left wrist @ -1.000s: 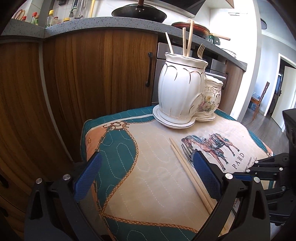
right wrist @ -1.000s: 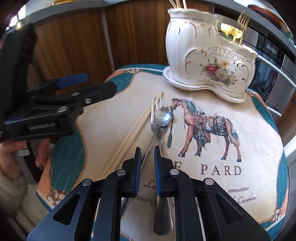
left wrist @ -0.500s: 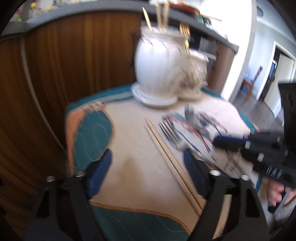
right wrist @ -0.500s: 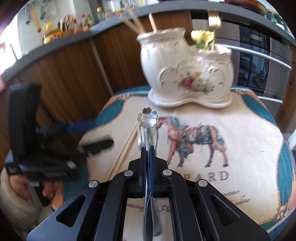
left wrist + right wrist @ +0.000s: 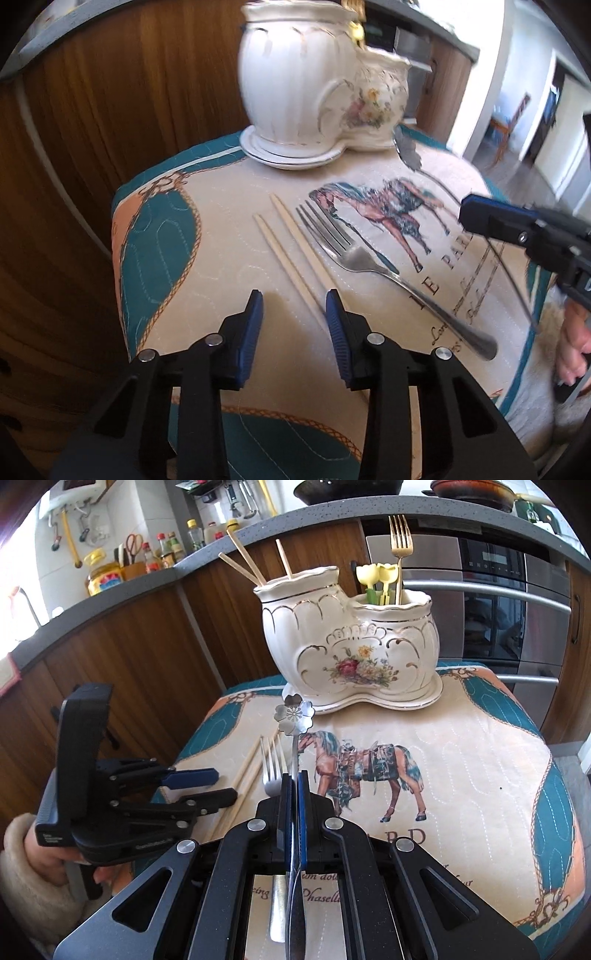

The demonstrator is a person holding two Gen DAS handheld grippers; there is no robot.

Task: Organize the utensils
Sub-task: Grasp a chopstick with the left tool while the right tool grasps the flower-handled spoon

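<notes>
Oven [image 5: 491,602], oil bottle [image 5: 104,576], chair [image 5: 511,122]

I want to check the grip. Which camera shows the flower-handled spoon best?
The right wrist view: the spoon is sharp, centered, standing up from the shut right gripper. The left wrist view shows only its blurred flower end beside the holder.

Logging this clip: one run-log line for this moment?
right tool: shut on spoon, lifted | left tool: open over chopsticks | fork: on mat | holder: upright
</notes>
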